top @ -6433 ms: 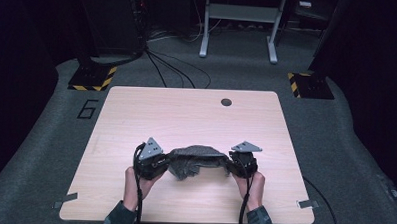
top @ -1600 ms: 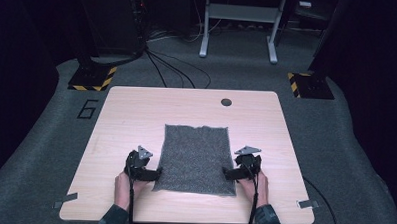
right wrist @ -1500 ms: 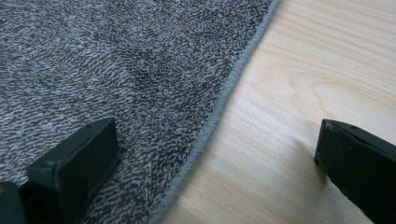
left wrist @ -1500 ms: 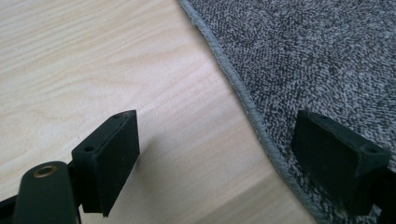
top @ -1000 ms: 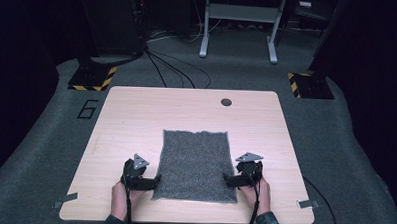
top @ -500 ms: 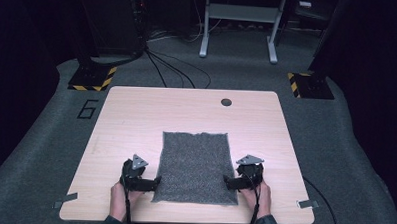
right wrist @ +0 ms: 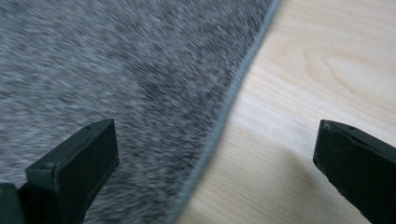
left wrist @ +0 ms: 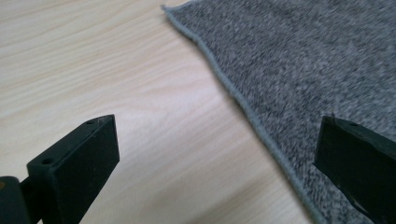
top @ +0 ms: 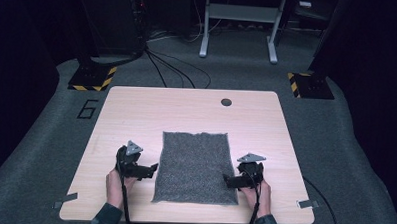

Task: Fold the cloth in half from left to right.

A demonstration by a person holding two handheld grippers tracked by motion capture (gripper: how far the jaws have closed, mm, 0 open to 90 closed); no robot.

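The cloth [top: 194, 168] lies flat at table [top: 136, 110] centre. Left gripper [top: 152, 169], at its 9 o'clock edge, has just been opening: jaws spread, nothing gripped. Right gripper [top: 227, 180], at 3 o'clock: jaws spread, empty.

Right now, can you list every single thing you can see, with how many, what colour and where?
cloth: one, speckled grey, spread flat on the near middle of the table
table: one, light wood, centre of the room
round hole plug: one, dark, far side of the tabletop
striped floor bases: two, black and yellow, beyond the far corners
metal stand: one, grey, at the back
left tongs: one, black, open, beside the cloth's left edge
right tongs: one, black, open, at the cloth's right edge
hands: two, near edge
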